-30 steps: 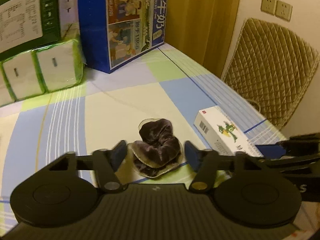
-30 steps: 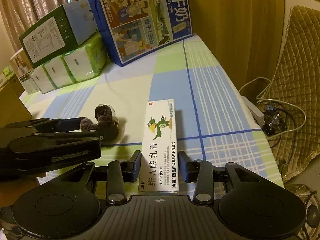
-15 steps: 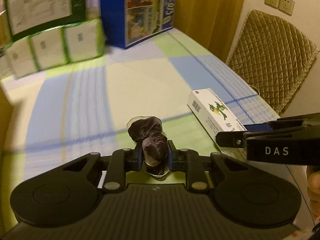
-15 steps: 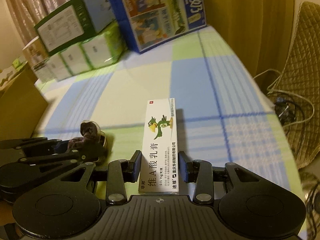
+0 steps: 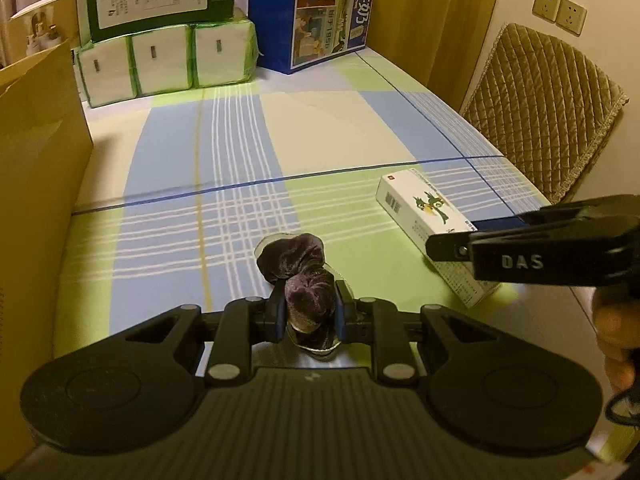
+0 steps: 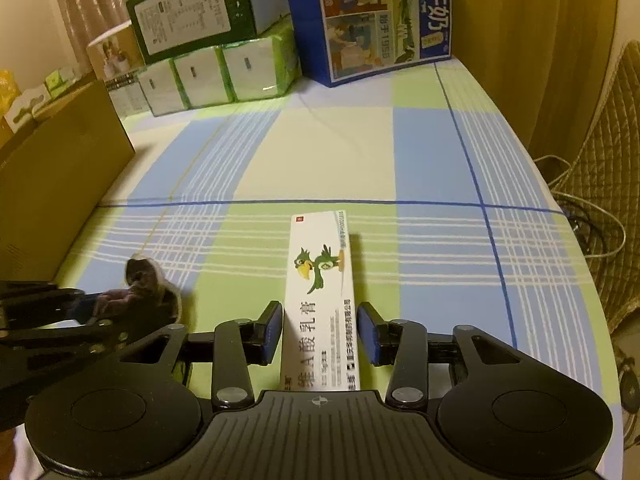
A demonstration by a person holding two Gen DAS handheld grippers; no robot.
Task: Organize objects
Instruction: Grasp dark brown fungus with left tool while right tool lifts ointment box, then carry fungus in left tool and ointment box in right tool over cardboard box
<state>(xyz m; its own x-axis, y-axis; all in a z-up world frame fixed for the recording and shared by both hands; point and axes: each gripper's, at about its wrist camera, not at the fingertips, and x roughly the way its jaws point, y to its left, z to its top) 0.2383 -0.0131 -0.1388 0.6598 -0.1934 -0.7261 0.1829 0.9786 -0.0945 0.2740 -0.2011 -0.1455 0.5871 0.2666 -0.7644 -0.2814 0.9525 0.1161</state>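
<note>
The left gripper has its jaws clamped on a crumpled dark purple velvet scrunchie low over the checked green-and-blue cloth of the bench, while the right gripper straddles a long white medicine carton with a green parrot, jaws apart and seemingly not yet pressing its sides. The soft velvet could slide out if lifted quickly. Closing off-centre could skew the carton, and the two tools sit close enough to collide.

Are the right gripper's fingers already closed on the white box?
No, the right gripper straddles the white box, with gaps visible beside both fingers.
</note>
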